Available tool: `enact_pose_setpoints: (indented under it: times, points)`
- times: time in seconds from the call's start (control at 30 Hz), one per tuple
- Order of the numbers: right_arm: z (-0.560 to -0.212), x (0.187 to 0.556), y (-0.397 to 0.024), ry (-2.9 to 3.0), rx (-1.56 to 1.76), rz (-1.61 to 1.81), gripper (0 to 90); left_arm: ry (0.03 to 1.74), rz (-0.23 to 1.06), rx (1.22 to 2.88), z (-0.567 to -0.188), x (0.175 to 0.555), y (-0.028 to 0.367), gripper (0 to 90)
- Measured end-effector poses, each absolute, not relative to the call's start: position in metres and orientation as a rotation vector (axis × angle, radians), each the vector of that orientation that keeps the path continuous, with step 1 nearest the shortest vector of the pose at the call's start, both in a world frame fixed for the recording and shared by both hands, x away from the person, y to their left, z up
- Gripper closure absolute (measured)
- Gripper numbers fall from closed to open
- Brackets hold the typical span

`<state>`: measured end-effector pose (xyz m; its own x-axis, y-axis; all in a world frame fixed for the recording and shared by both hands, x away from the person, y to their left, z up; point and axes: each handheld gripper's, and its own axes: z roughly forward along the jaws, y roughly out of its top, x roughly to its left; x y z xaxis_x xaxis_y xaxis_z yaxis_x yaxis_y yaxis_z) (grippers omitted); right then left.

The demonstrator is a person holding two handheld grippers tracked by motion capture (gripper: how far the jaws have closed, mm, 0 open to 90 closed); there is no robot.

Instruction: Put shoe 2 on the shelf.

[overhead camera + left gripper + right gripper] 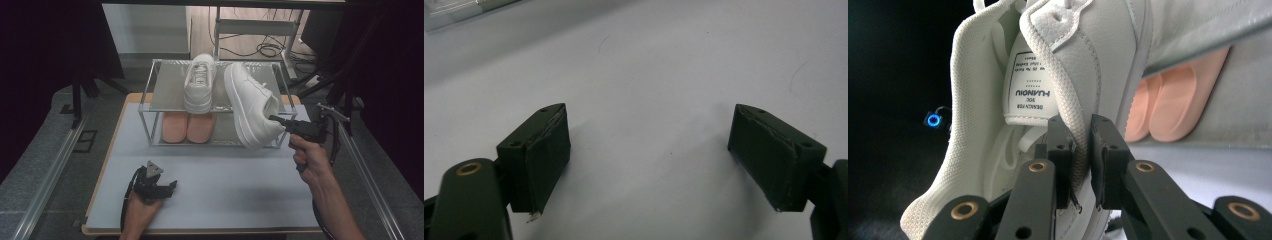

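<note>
High view: the right tool (pixel 278 120) holds a white sneaker (pixel 250 102) by the padded collar at its heel, lifting it clear of the table (pixel 225 180) with its sole turned to the left and its toe pointing away toward the far side of the wire shelf rack (pixel 150 102). The sneaker hangs at the right front corner of the rack, partly over its top shelf. A 2nd white sneaker (pixel 200 82) stands upright on that top shelf, just beside the held one. On the level below lie 2 pink insoles (pixel 188 127), side by side.

Right gripper view shows the jaws clenched on the collar edge of the sneaker (pixel 1068 65), the pads pressing it from both sides.

Near the front left of the table, the left tool (pixel 170 187) rests low over the bare surface; its jaws stand wide apart with nothing between them.
</note>
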<state>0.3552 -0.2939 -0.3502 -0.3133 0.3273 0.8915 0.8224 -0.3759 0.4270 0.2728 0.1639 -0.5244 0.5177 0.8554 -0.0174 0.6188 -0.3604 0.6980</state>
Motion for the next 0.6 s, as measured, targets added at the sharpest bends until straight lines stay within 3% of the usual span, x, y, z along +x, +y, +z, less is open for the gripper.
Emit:
enact_pose_setpoints:
  times: [0.6]
  points:
    - [-0.353,0.412,-0.269,-1.373,-1.686,-1.772,80.0,1.195,0.467,2.103,-0.524,0.273,0.164,17.2]
